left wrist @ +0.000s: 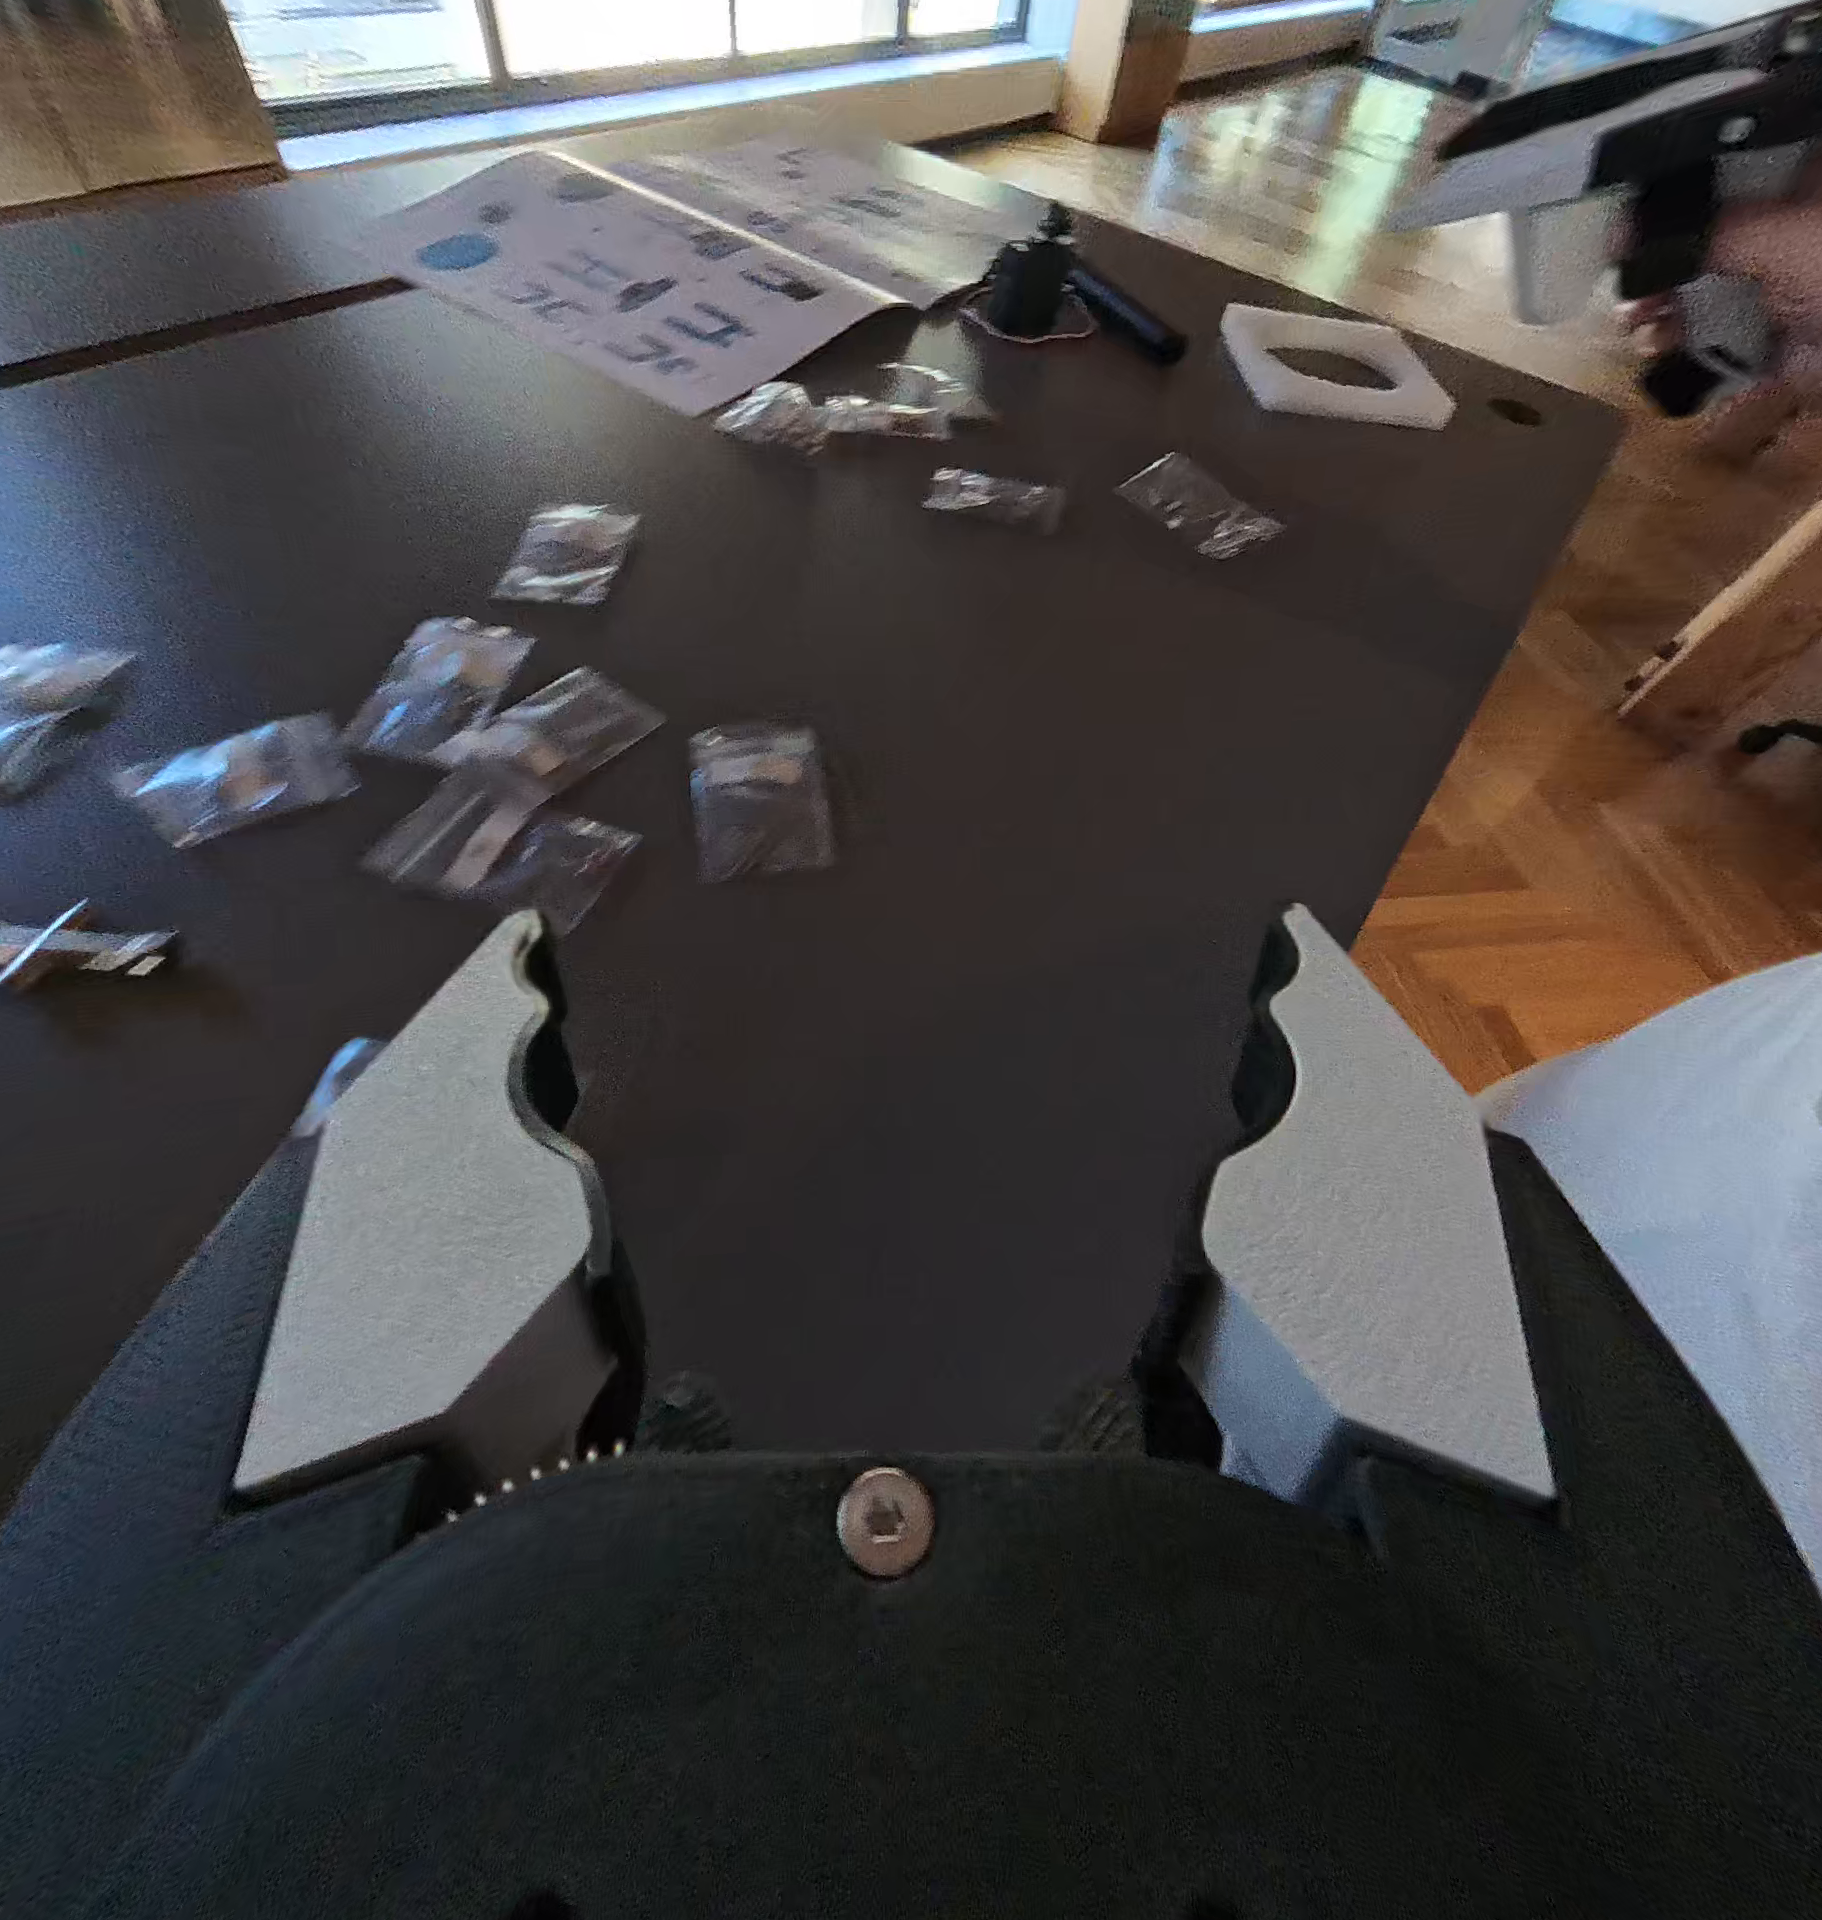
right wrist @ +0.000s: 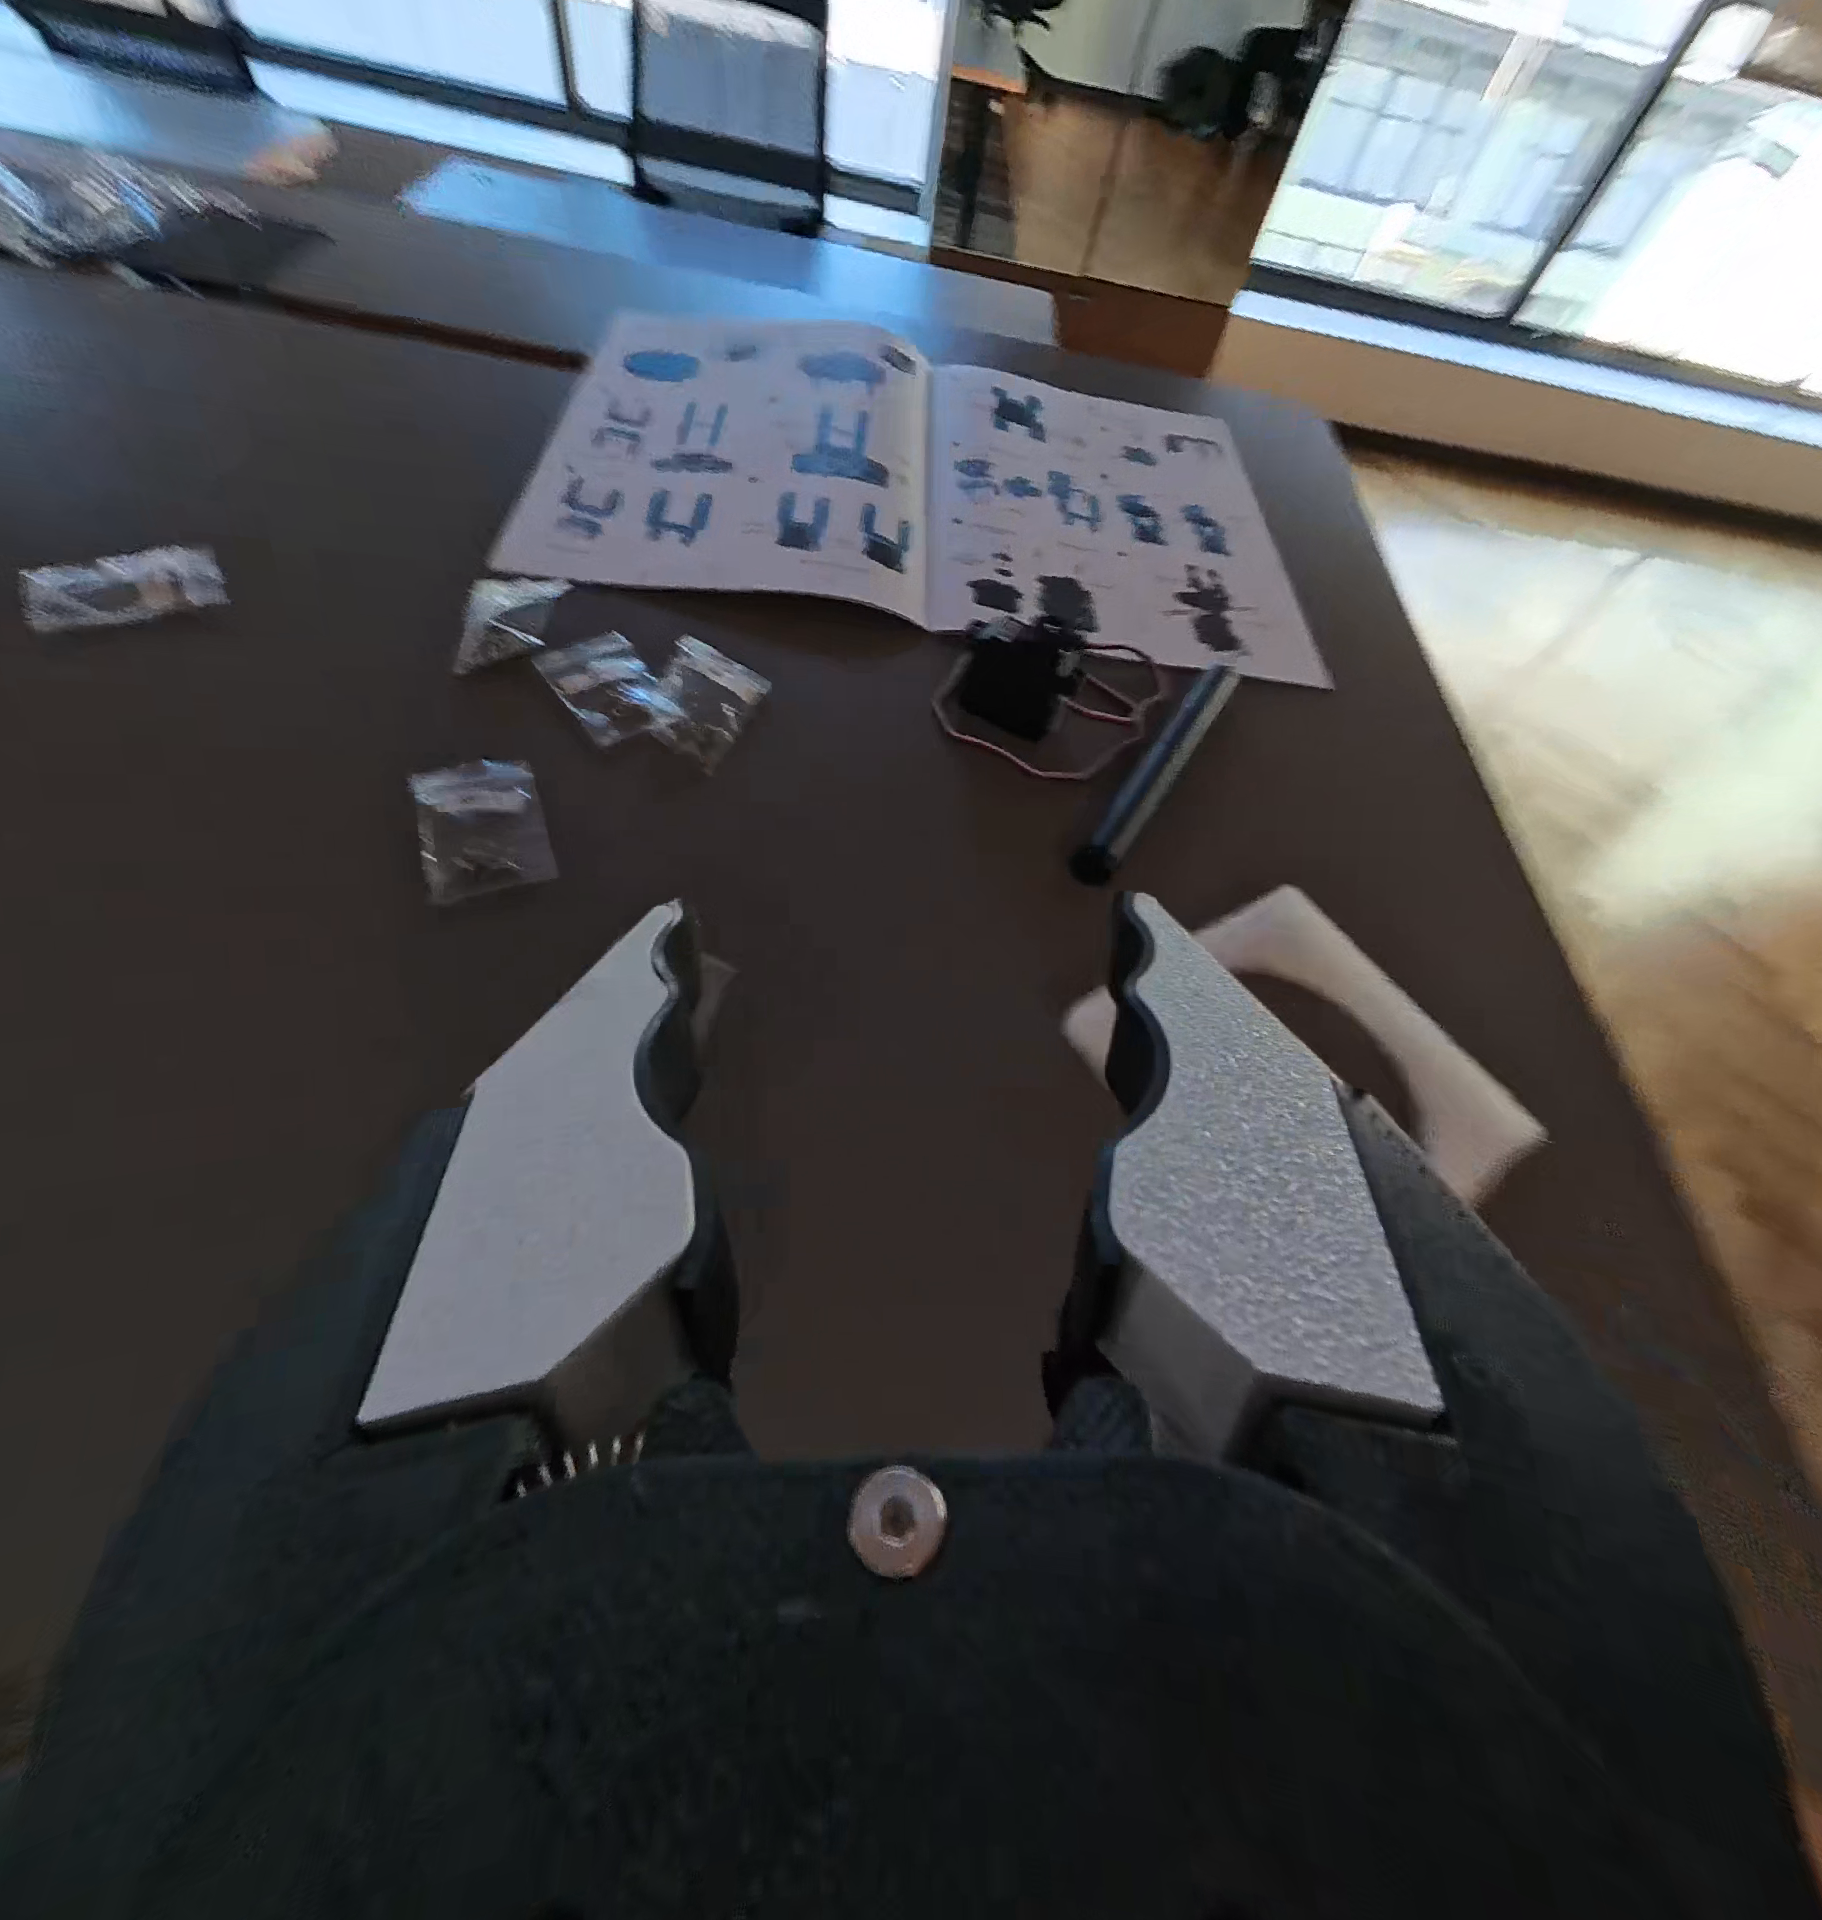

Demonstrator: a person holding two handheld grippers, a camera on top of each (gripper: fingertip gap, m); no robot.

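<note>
My left gripper point(left wrist: 912, 925) is open and empty above the dark brown table point(left wrist: 990, 790). Several small clear plastic bags of parts point(left wrist: 756, 795) lie ahead and to its left. My right gripper point(right wrist: 902, 914) is open and empty above the same table point(right wrist: 263, 935), with a white foam frame point(right wrist: 1385, 1049) just right of its right finger. A clear bag point(right wrist: 481, 826) lies ahead left of it. A black cylinder point(right wrist: 1156, 774), a small black motor with red wires point(right wrist: 1021, 686) and an open instruction booklet point(right wrist: 907, 488) lie farther ahead. The right gripper shows at the top right of the left wrist view point(left wrist: 1665, 177).
The table's right edge point(left wrist: 1489, 665) drops to a wooden parquet floor point(left wrist: 1572, 852). The foam frame point(left wrist: 1333, 364), motor point(left wrist: 1026, 281) and booklet point(left wrist: 678, 260) sit at the far end. A white cloth point(left wrist: 1738, 1247) lies at the right. Windows line the back. It is some 20 centimetres from my right tips to the black cylinder point(right wrist: 1156, 774).
</note>
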